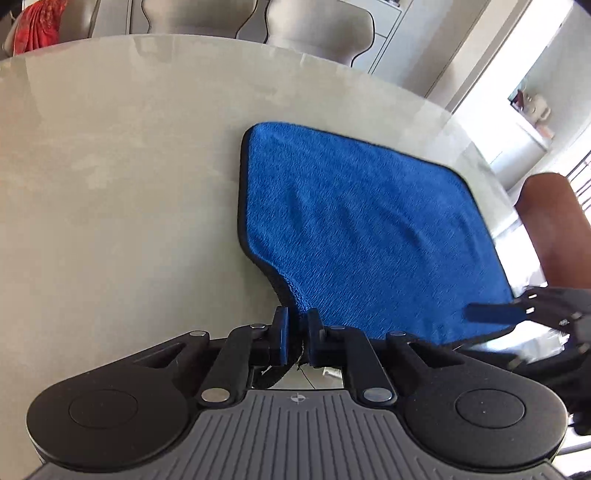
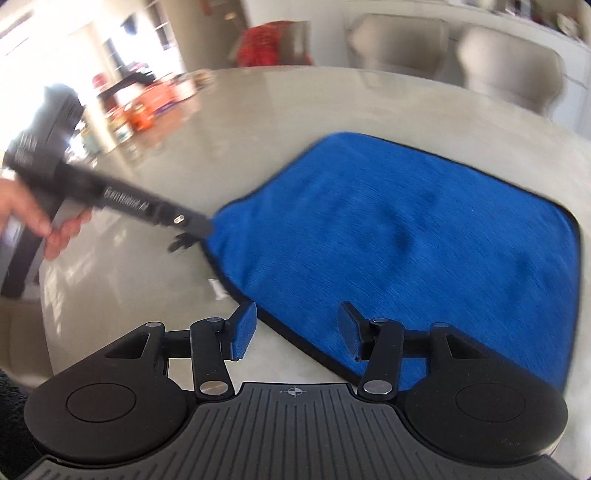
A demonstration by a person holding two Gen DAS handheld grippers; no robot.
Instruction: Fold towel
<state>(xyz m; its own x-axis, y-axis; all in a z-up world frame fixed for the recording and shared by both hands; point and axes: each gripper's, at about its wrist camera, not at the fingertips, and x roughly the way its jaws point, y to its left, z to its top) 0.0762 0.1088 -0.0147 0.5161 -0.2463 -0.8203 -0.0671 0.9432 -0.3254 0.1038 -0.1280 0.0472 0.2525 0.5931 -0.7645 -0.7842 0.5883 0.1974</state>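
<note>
Left wrist view: a blue towel [image 1: 369, 229] with a dark trimmed edge lies spread on a pale grey bench [image 1: 122, 177], its near corner lifted off the surface and bunched. The left hand-held gripper [image 1: 297, 332] is pinched tight on that corner, its blue-padded fingers [image 1: 281, 334] nearly together with the cloth between them. At the right edge of the picture the right hand-held gripper [image 1: 517, 310] reaches in over the towel's near right edge, blurred, beside a bare forearm [image 1: 550, 229]. Pale chairs [image 1: 314, 33] stand beyond the far side of the bench, and a red cloth [image 1: 37, 26] hangs at the upper left.

Right wrist view: the same towel [image 2: 406, 236] lies flat on the bench [image 2: 258, 122], filling the right half of the picture. The right hand-held gripper [image 2: 297, 330] is spread wide, its jaws holding nothing; the right finger sits over the towel's near border and the left finger over bare bench just beside the edge. At the left, a person's hand [image 2: 37, 218] grips the left hand-held gripper [image 2: 197, 230], whose tip meets the towel's left corner. The picture is motion-blurred. Chairs [image 2: 509, 74] stand behind the bench, and blurred boxes and jars [image 2: 144, 110] sit at its far left.
</note>
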